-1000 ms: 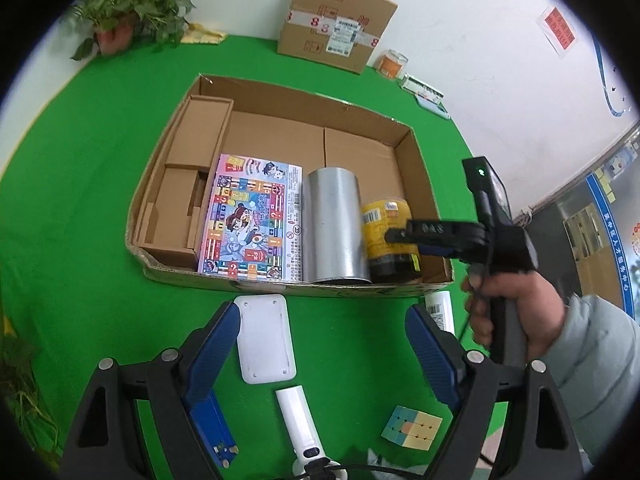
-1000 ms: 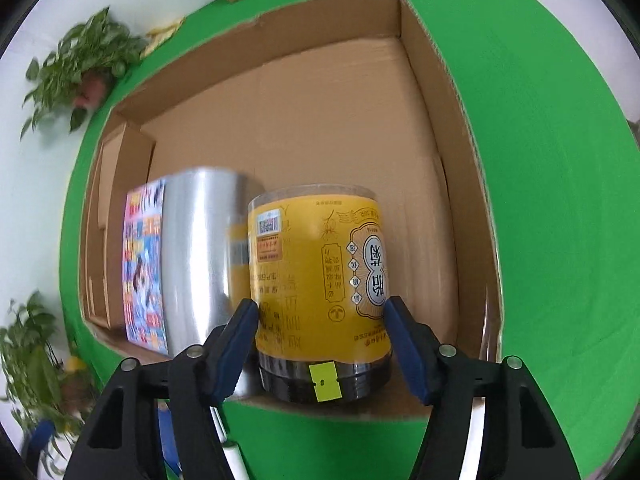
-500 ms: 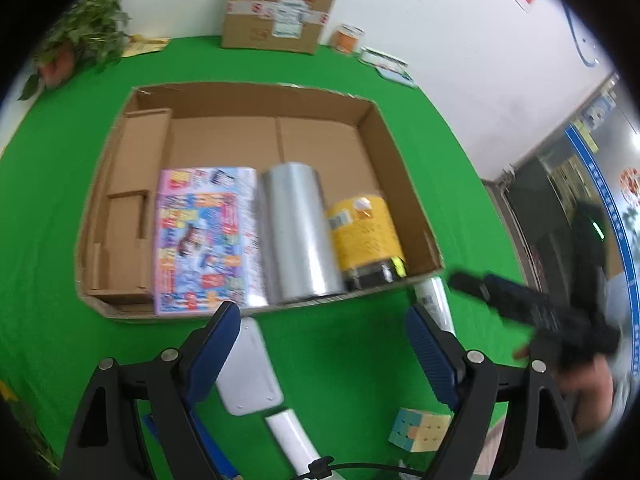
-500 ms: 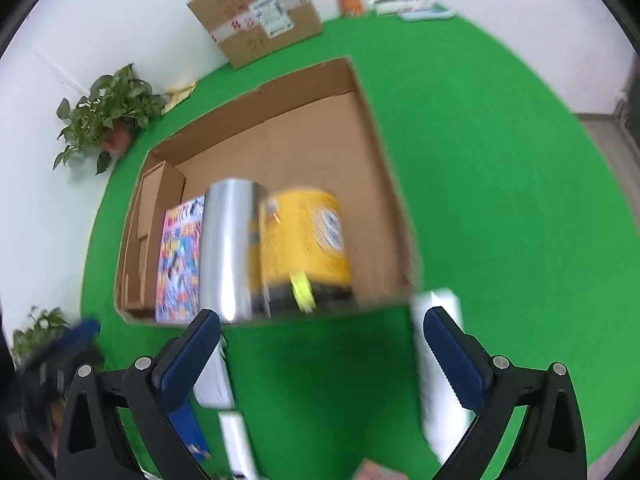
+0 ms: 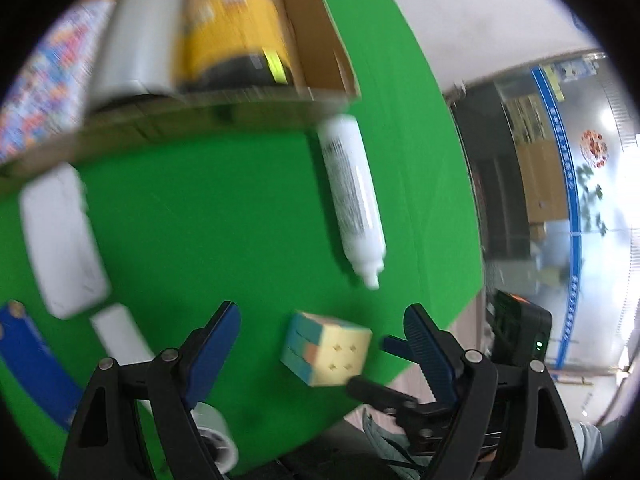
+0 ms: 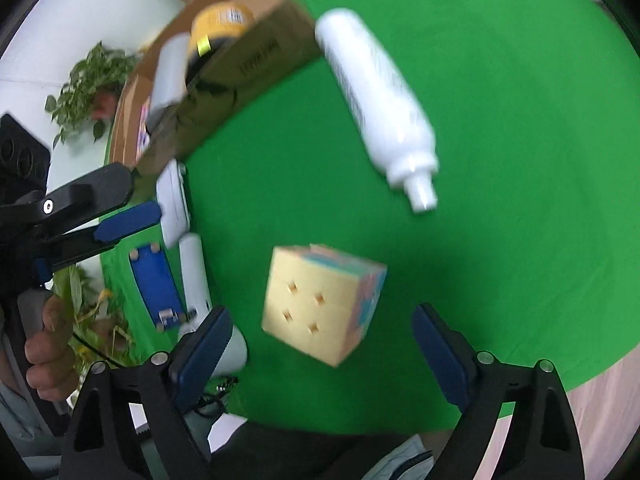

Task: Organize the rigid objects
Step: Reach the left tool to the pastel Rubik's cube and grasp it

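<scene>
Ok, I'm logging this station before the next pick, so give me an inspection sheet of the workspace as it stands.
Surface: green mat, bare around the cube.
Job's things: puzzle cube and white bottle lie loose on the mat; yellow can and silver cylinder lie side by side in the cardboard box.
Clutter: flat white case, blue board, white handheld device, all on the mat outside the box.
Grippers: right gripper open, cube ahead between its fingers; left gripper open, holding nothing.
Cables: a thin dark one near the left hand.
Surroundings: potted plant, white wall.
</scene>
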`<state>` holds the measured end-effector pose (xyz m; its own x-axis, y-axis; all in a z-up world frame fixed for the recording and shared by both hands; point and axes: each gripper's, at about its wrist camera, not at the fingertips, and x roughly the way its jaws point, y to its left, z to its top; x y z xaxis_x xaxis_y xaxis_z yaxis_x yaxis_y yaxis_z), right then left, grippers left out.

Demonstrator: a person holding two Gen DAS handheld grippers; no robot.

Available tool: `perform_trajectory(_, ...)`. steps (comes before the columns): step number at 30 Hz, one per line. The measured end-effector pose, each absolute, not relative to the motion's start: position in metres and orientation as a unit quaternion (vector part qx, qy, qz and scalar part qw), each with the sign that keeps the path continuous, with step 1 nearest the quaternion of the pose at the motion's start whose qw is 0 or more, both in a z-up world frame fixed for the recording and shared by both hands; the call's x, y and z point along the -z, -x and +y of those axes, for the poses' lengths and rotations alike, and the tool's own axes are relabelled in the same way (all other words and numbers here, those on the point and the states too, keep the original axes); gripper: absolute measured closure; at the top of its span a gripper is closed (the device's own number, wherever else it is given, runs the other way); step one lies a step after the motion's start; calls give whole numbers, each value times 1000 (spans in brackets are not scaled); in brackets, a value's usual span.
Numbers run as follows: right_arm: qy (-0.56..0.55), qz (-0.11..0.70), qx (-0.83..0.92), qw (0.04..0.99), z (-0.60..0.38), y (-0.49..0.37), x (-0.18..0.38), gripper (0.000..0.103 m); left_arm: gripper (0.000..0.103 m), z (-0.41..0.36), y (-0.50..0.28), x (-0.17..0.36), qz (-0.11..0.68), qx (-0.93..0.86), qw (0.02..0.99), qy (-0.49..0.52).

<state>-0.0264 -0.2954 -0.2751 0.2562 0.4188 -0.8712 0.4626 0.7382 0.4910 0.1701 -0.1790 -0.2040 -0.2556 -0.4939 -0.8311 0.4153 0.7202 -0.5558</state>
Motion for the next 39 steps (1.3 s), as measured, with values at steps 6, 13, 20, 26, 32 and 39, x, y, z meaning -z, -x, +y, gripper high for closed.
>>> perform_trajectory(6,-384,608,-19,694,-284,35,294,27,20,-198,-150,247,740,368,563,24)
perform_trajectory(13,-369,615,-29,696,-279,32,295,27,25,-210,-118,266,777,384,498,35)
perform_trajectory(20,-291,639,-31,711,-299,46,279,27,25,-207,-101,268,785,381,485,60)
perform_trajectory(26,-195,635,-44,746,-286,44,275,27,25,-196,-112,277,784,361,497,90)
perform_trajectory(32,-153,629,-32,761,-271,38,284,42,28,-183,-114,286,785,346,501,117)
perform_trajectory(39,-166,642,-18,748,-278,40,285,43,40,-177,-105,289,785,343,502,122)
